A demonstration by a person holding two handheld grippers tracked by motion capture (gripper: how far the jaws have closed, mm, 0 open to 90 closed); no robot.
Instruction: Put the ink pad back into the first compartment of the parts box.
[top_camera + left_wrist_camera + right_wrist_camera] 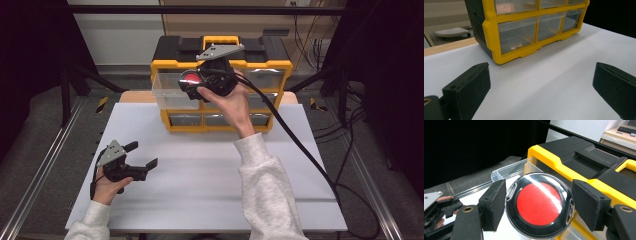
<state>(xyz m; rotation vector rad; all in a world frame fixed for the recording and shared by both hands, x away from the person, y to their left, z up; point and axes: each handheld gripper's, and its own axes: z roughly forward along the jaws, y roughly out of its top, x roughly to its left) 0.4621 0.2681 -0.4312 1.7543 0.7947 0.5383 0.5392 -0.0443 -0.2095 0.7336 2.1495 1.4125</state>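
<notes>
Right gripper (537,206): jaws clamped on round black compact (539,205) with red centre, held above the clear drawer (172,91) pulled out of the organizer's top left.
Yellow-and-black organizer (222,87): at white table's (200,175) far edge, centre.
Left gripper (142,155): jaws apart, empty, near the table's left edge.

We see a white table (200,185) with a smooth, bare top, and a strip of light wood (135,96) showing along its far edge. Directly on it, at the far middle, stands a yellow and black drawer cabinet (220,120) with clear plastic drawers (517,35) in rows. Its base sits flat on the white surface, near the back edge. One clear drawer (167,90) at the upper left is pulled out over the table.
</notes>
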